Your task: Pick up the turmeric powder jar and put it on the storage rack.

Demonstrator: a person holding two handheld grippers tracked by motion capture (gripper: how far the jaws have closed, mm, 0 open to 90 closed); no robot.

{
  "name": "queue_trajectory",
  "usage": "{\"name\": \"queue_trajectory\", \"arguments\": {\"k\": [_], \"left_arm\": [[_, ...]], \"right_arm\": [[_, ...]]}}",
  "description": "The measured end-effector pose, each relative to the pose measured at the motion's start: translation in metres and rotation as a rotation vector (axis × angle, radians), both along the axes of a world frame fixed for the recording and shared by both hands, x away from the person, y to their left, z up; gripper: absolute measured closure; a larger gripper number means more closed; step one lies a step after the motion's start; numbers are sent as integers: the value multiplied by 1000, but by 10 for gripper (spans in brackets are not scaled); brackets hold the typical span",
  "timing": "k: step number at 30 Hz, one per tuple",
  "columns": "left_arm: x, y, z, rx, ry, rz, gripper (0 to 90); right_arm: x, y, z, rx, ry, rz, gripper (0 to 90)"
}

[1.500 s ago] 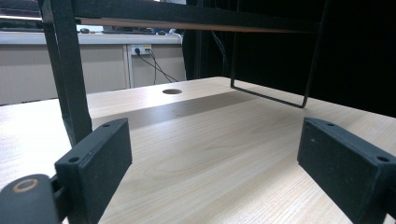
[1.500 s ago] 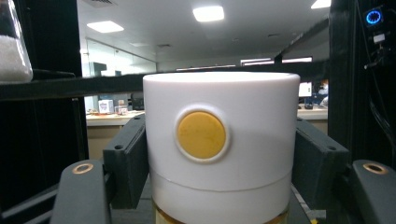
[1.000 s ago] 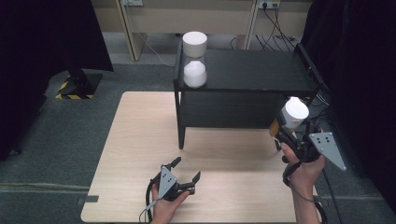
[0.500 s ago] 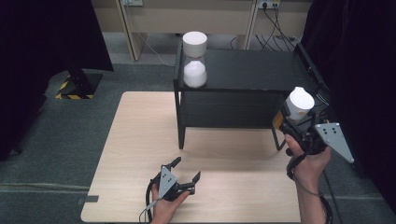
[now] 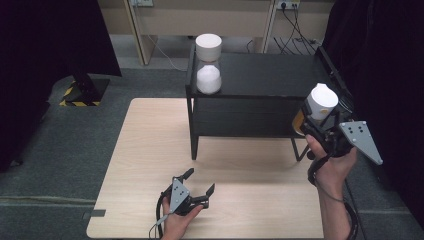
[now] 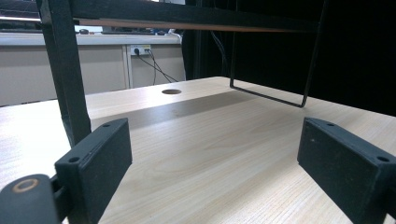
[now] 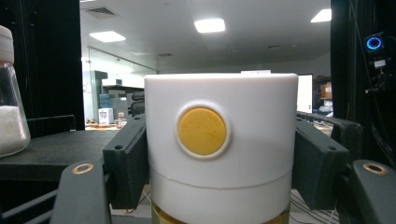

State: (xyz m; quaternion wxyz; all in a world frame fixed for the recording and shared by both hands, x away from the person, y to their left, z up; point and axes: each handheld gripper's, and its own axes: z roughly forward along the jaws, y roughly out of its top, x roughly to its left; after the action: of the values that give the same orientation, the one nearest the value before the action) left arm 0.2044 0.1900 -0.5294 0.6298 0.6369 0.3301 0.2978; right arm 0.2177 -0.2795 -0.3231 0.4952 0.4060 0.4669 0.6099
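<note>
The right gripper [image 5: 320, 125] clamps a white-capped jar [image 7: 220, 140] beside the black shelf [image 5: 270, 80]; the left gripper [image 5: 199, 184] rests spread on the table [image 5: 145, 150].

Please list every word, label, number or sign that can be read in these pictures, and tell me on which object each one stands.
No readable text.
The white-capped jar in the right gripper: a plain yellow disc, no letters.
The jar of white powder on the black shelf: no label can be seen.
The left gripper: unmarked.
The white sheet on the far wall: too small to read.
</note>
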Motion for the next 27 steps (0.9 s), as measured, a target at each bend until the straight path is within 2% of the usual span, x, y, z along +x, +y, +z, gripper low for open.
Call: {"name": "queue_trajectory", "arguments": {"k": [27], "left_arm": [[0,0,0,1,1,1,94]], "right_arm": [[10,4,32,-26,-2,-3,309]]}}
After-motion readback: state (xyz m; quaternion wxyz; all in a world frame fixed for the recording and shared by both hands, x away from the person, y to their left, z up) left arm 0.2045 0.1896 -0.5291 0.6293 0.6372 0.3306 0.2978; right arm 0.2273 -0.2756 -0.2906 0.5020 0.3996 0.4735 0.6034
